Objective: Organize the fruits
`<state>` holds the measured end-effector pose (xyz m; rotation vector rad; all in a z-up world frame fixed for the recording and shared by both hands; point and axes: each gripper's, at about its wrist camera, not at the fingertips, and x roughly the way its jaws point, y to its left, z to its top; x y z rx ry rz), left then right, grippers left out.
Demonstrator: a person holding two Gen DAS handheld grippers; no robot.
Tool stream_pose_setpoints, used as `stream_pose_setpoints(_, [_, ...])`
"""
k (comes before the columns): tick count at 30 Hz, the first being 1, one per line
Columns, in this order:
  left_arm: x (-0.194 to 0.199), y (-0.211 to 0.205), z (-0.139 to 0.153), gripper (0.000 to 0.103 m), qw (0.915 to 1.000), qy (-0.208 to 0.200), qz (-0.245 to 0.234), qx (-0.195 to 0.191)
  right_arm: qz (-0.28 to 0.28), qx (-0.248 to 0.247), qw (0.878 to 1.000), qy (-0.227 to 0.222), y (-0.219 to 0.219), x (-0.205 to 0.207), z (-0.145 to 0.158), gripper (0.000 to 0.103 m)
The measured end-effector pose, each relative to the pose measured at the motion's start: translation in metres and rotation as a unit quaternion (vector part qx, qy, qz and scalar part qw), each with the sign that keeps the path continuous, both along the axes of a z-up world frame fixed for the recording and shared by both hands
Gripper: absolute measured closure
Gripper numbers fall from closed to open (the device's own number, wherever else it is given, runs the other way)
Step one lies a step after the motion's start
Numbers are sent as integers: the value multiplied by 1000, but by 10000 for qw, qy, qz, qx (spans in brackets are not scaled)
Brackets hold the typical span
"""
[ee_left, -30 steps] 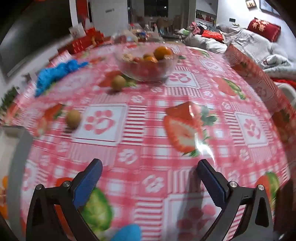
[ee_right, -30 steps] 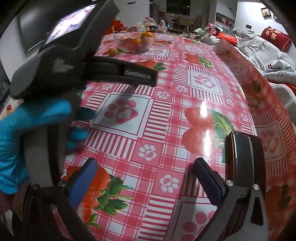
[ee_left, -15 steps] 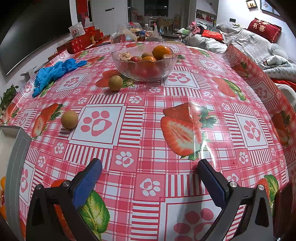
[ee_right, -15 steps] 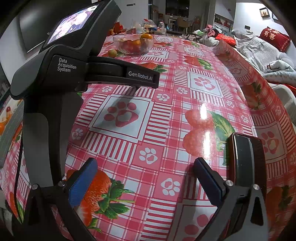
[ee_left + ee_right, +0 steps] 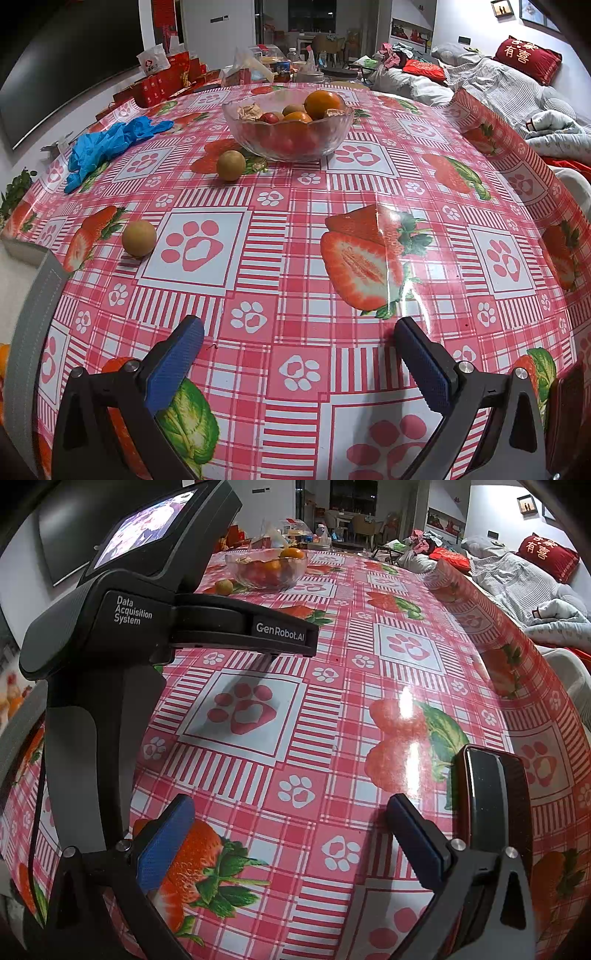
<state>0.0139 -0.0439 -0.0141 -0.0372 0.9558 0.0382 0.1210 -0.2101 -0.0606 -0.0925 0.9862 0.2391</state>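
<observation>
On the counter, which is covered with a red checked cloth printed with strawberries and paw marks, a glass bowl stands at the far side. It holds oranges, some small red fruits and a crumpled wrapper. Just beside the bowl, at its near left, one round brownish-yellow fruit lies on the cloth. A second fruit of the same kind lies closer to the camera and more to the left, well apart from the bowl. A pile of blue gloves lies at the far left edge.

The left hand-held gripper is low over the near part of the counter, its blue pads spread wide with nothing between them. The right hand-held gripper has also its pads far apart and empty. In the right wrist view the body of the left device, with a lit screen, fills the left side, and a dark phone lies on the cloth just beside the right finger.
</observation>
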Motion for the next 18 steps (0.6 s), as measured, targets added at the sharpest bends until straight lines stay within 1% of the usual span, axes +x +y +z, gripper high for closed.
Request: stream_pose_setpoints(18, [6,-3,-3,0,10000,-2,-3,-15,-2,15,10000,-19,0,1,-1,0])
